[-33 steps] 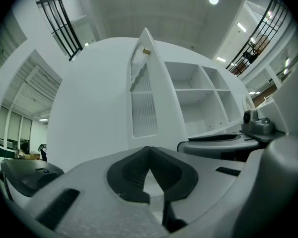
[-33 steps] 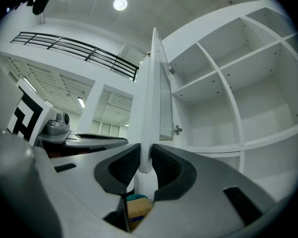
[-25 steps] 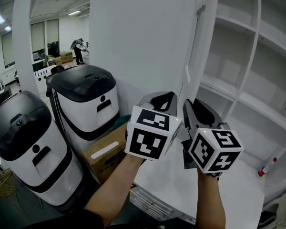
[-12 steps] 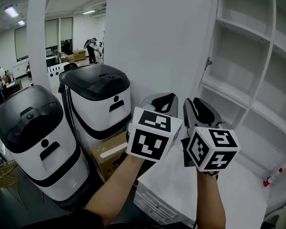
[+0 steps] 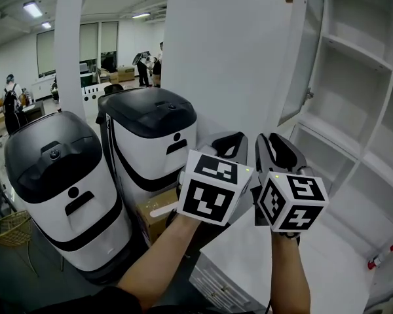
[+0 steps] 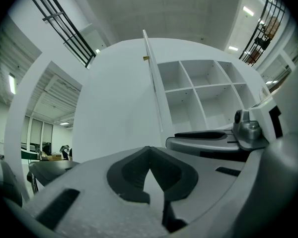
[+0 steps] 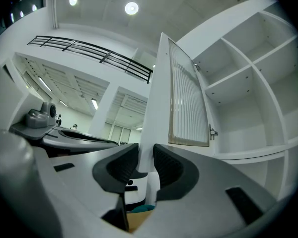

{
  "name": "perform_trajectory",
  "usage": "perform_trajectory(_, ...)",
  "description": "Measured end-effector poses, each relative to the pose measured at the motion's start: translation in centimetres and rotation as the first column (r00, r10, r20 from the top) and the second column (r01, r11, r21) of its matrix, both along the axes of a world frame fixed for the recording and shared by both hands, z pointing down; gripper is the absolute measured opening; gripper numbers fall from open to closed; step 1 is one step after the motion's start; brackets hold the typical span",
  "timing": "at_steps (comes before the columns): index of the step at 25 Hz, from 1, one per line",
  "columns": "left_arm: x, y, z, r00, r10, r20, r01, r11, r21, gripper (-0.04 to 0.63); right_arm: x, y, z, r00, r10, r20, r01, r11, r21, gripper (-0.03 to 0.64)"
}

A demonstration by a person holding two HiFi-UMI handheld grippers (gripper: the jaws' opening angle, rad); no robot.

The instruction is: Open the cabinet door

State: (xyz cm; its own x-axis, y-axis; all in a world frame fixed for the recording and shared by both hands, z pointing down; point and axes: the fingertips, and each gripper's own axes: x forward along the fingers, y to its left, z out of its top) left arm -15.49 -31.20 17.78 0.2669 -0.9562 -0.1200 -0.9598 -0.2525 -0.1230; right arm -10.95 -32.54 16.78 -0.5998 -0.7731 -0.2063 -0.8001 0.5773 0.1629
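Bin and apparent box stand beside cabinet door.

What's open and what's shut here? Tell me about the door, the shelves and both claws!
cabinet door: open, swung wide away from the shelves.
shelves: uncovered, in plain view.
left claw: shut, nothing in it.
right claw: open, its jaws have just been opening; the door's edge shows in the gap, but the pads don't press on it.
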Motion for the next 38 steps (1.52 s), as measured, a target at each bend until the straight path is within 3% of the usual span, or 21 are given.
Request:
perform_trajectory(10, -2.8, 0.1, 1.1, 0.999, -0.040, -0.001, 0.040, 0.999, -0.020, 0.011, -2.2, -0.7, 0.0, 1.000, -0.017, -0.005, 0.017, 1.000, -0.007, 0.094)
perform_trajectory(18, -2.4, 0.5, 2.2, 0.999, -0.024, -0.029, 0.023, 0.999, -0.038, 0.011, -1.9, -0.2, 0.0, 1.000, -0.016, -0.004, 0.016, 1.000, -0.014, 0.094)
perform_trajectory(25, -0.7, 0.2, 3.0, 0.999, -0.027, -0.033, 0.026, 0.998, -0.054, 0.011, -0.9, 0.5, 0.6, 0.999, -0.041, -0.010, 0.041, 0.999, -0.028, 0.057)
perform_trajectory(38, 4.6, 0.7, 3.7, 0.998, -0.034, -0.055, 0.030, 0.997, -0.076, 0.011, 4.6, 1.3, 2.3, 0.999, -0.039, -0.025, 0.037, 0.997, -0.073, 0.038)
